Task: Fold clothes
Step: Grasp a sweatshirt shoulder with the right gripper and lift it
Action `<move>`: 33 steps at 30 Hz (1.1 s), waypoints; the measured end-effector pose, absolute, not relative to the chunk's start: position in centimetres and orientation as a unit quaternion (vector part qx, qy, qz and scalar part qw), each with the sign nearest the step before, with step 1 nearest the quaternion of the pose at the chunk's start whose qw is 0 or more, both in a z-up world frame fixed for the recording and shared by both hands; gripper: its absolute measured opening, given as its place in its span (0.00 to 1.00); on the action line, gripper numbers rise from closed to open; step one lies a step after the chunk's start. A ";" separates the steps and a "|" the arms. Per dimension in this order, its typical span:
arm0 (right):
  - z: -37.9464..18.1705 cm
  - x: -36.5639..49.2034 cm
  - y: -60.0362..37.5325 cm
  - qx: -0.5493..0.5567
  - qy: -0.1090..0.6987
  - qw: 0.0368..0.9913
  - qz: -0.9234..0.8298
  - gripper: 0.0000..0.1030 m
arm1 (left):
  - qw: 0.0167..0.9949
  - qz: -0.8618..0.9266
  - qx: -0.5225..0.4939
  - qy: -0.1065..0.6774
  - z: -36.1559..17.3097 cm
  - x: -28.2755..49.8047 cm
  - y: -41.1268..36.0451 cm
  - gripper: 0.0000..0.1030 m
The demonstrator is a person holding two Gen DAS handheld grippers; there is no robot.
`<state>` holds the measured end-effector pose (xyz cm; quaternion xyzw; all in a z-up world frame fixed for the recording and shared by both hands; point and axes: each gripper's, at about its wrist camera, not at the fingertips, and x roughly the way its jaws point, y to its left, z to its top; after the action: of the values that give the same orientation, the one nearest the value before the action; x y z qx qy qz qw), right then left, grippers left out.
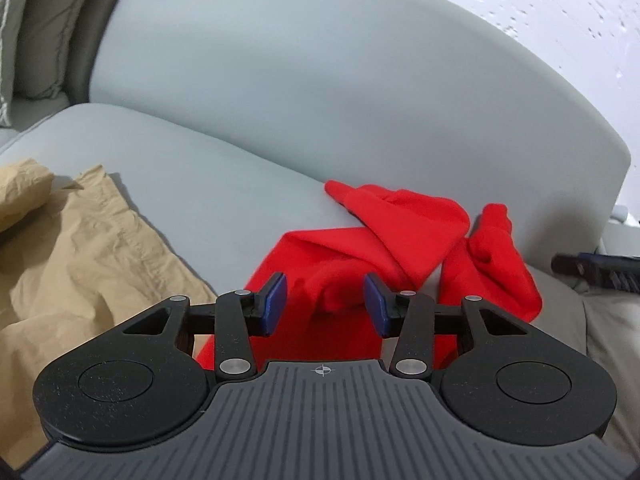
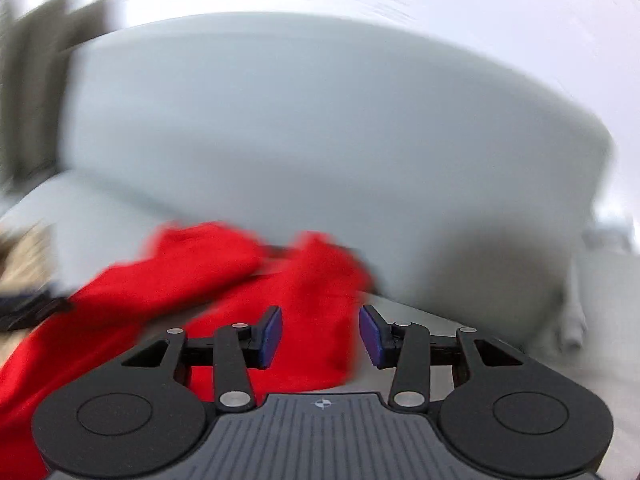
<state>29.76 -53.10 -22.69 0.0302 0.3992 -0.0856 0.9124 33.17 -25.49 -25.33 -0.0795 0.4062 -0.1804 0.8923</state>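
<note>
A red garment (image 1: 384, 232) lies crumpled on the grey sofa seat (image 1: 192, 168), its far folds up against the backrest. My left gripper (image 1: 326, 304) hovers over its near part, open. A bunched red fold shows between the blue pads (image 1: 276, 300), and they do not press on it. The right wrist view is blurred by motion. There the red garment (image 2: 224, 280) spreads to the left and under my right gripper (image 2: 320, 336), which is open above the cloth's right edge. That gripper's dark tip (image 1: 600, 272) shows at the right edge of the left wrist view.
A tan garment (image 1: 80, 264) lies rumpled on the seat to the left of the red one. The sofa backrest (image 1: 320, 80) rises behind, with a striped cushion (image 1: 24, 32) at far left. A white wall (image 1: 560, 8) is behind it, and beige fabric (image 1: 600, 340) is at right.
</note>
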 end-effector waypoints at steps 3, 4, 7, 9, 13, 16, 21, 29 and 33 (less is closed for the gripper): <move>-24.6 32.3 -54.5 0.033 0.405 0.911 -0.065 0.38 | 0.894 -0.182 -0.073 0.404 -25.5 33.1 -25.7 0.46; -25.0 33.0 -54.3 0.025 0.408 0.911 -0.053 0.38 | 0.894 -0.181 -0.072 0.404 -25.5 33.2 -25.7 0.46; -26.3 35.2 -54.3 0.008 0.435 0.900 -0.031 0.70 | 0.893 -0.177 -0.069 0.409 -25.9 33.3 -25.8 0.46; -27.7 36.8 -54.4 0.012 0.464 0.885 -0.029 0.64 | 0.891 -0.175 -0.067 0.413 -26.2 33.5 -25.8 0.46; -27.6 36.7 -55.0 0.114 0.461 0.880 -0.019 0.18 | 0.890 -0.174 -0.060 0.417 -26.5 33.5 -26.1 0.46; -25.8 35.6 -54.0 0.097 0.451 0.886 -0.037 0.15 | 0.890 -0.176 -0.057 0.416 -26.4 33.3 -26.2 0.46; -16.5 30.6 -55.4 0.073 0.337 0.921 -0.182 0.14 | 0.892 -0.179 -0.067 0.410 -25.9 32.9 -26.0 0.46; 0.5 25.8 -58.2 -0.051 0.194 0.901 -0.385 0.15 | 0.889 -0.205 -0.070 0.404 -24.8 31.8 -26.4 0.46; 1.0 27.8 -58.2 -0.105 0.195 0.889 -0.401 0.15 | 0.890 -0.206 -0.060 0.403 -24.8 31.5 -26.3 0.46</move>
<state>27.85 -58.16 0.97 -0.1047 0.1951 -0.4008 0.8890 31.53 -26.30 -24.81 -0.0599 0.4026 -0.2057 0.8900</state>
